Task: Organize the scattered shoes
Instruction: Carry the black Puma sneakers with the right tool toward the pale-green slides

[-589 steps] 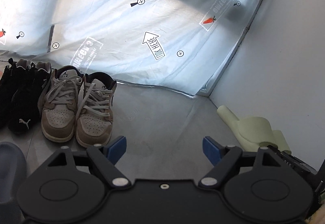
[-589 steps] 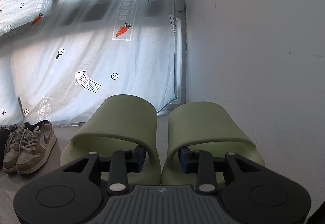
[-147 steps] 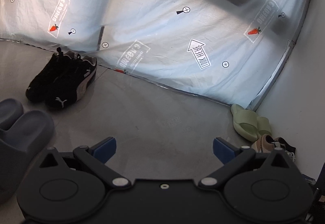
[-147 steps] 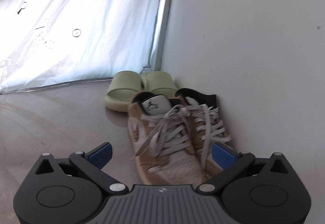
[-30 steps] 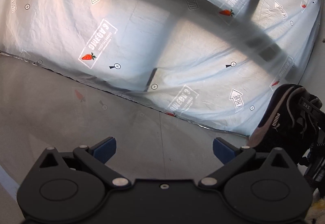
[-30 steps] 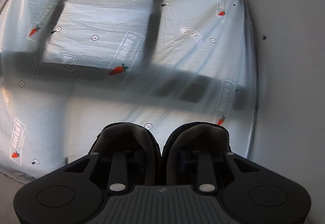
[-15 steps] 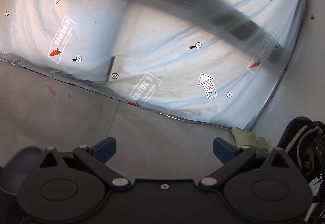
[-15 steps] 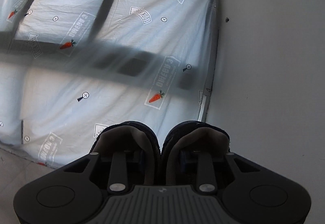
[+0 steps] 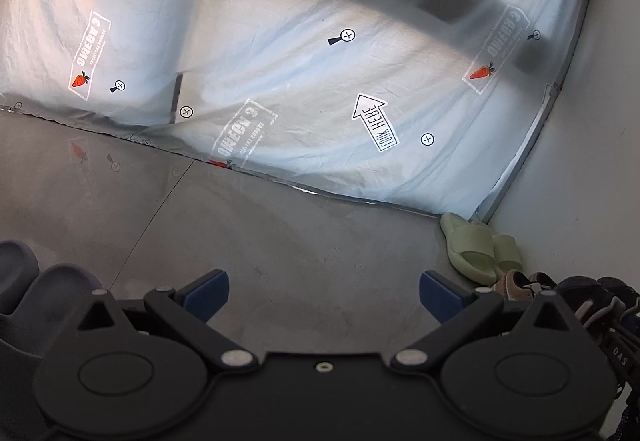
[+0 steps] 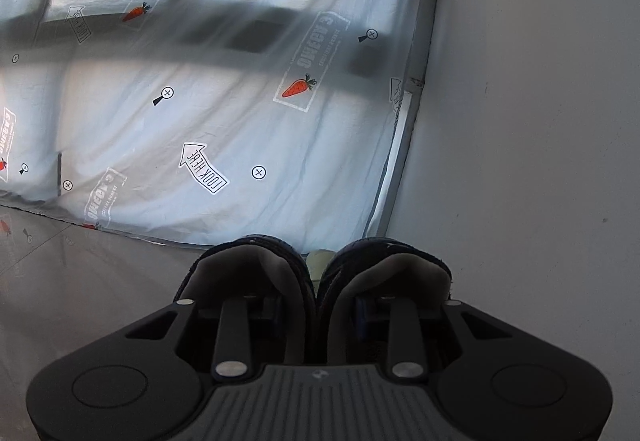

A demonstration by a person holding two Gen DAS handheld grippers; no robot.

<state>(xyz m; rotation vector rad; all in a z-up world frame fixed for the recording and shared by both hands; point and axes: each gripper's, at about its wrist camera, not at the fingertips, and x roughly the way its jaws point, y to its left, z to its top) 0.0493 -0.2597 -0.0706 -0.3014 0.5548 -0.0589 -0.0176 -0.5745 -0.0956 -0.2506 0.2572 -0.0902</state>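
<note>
My right gripper (image 10: 316,311) is shut on a pair of black sneakers (image 10: 256,269), one finger inside each heel, pinching the inner walls together above the floor. The same black sneakers (image 9: 592,301) show at the right edge of the left wrist view. Pale green slides (image 9: 476,245) lie in the corner by the wall, with tan sneakers (image 9: 516,283) just in front of them. A sliver of the green slides (image 10: 318,257) peeks between the black heels. My left gripper (image 9: 323,291) is open over bare floor. Grey slides (image 9: 36,281) lie at its lower left.
A light blue printed sheet (image 9: 300,73) hangs along the back, meeting the grey tiled floor (image 9: 260,241). A white wall (image 10: 540,141) stands on the right and forms a corner with the sheet.
Both views have swung right and tilted down toward the corner. The black sneakers have come lower and nearer the green slides. The grey slides have come into the left wrist view.
</note>
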